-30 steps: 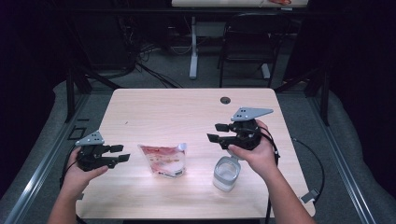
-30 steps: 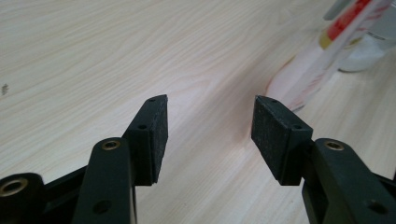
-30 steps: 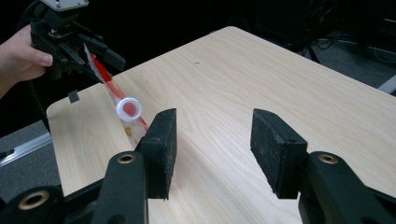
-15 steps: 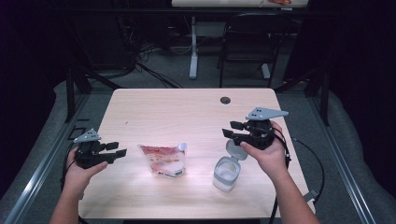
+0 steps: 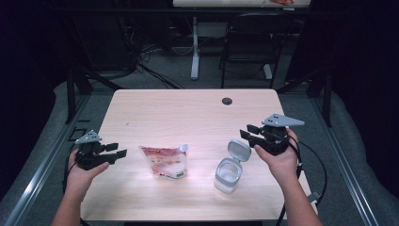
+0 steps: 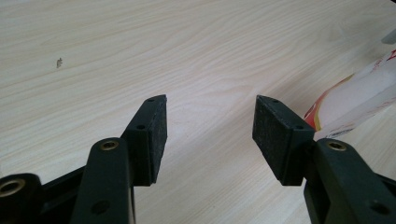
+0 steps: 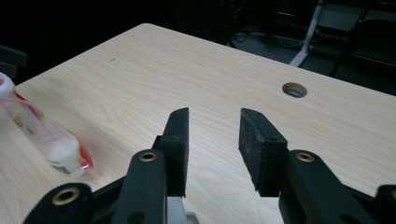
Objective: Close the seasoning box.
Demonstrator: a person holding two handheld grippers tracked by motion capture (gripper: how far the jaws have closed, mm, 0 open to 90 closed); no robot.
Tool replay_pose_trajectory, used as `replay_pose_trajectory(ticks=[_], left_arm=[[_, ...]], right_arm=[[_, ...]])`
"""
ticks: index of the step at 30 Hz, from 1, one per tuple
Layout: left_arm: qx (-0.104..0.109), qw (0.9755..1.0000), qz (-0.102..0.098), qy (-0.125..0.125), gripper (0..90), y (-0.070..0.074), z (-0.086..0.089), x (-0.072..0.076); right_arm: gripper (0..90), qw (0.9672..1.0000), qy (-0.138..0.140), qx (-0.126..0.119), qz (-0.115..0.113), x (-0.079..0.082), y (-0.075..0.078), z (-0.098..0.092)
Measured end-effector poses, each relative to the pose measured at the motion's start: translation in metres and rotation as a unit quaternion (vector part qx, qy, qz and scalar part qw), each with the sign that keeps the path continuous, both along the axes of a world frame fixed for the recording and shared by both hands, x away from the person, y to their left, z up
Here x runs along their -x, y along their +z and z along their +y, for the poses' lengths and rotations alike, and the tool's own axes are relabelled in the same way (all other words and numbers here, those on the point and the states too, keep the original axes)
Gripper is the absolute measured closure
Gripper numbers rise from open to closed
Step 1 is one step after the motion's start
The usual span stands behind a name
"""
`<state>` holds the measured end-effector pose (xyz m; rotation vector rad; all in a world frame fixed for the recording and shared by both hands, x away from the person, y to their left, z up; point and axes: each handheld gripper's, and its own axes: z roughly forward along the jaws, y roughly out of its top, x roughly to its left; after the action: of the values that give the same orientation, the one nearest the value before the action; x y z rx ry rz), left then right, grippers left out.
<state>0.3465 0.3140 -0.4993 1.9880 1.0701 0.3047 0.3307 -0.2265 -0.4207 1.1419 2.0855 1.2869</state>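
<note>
Bare table (image 5: 188, 113) beyond pouch (image 5: 165, 161) and open container (image 5: 229, 169); between them, a gap.

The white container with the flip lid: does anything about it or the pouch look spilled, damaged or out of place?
Nothing stands out. The white container stands upright on the table with its lid flipped open. No spill shows around it. The pouch lies flat beside it, apart from it, and looks intact.

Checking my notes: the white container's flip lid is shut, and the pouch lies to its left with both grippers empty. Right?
Not quite: the container has its flip lid open, as the high view shows. The rest holds: the pouch lies to its left, and the left gripper and right gripper are empty.
</note>
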Motion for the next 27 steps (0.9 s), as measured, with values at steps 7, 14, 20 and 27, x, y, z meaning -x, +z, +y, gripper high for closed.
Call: replay_pose_trajectory(ticks=[7,14,20,27], left_arm=[[-0.003,1.0000,0.000,-0.002,45.1,0.000,0.000,0.000],[-0.008,1.0000,0.001,-0.004,45.1,0.000,-0.001,0.000],[-0.009,1.0000,0.002,-0.002,45.1,-0.001,-0.001,0.000],[-0.009,1.0000,0.002,-0.001,44.9,-0.002,-0.001,-0.001]], right_arm=[[73.8,0.9999,-0.015,-0.002,0.004,0.005,-0.009,-0.012],[84.3,0.9994,-0.033,0.002,0.009,0.008,-0.023,-0.019],[90.0,0.9989,-0.044,0.000,0.015,0.010,-0.030,-0.024],[90.0,0.9987,-0.046,-0.004,0.020,0.011,-0.036,-0.026]])
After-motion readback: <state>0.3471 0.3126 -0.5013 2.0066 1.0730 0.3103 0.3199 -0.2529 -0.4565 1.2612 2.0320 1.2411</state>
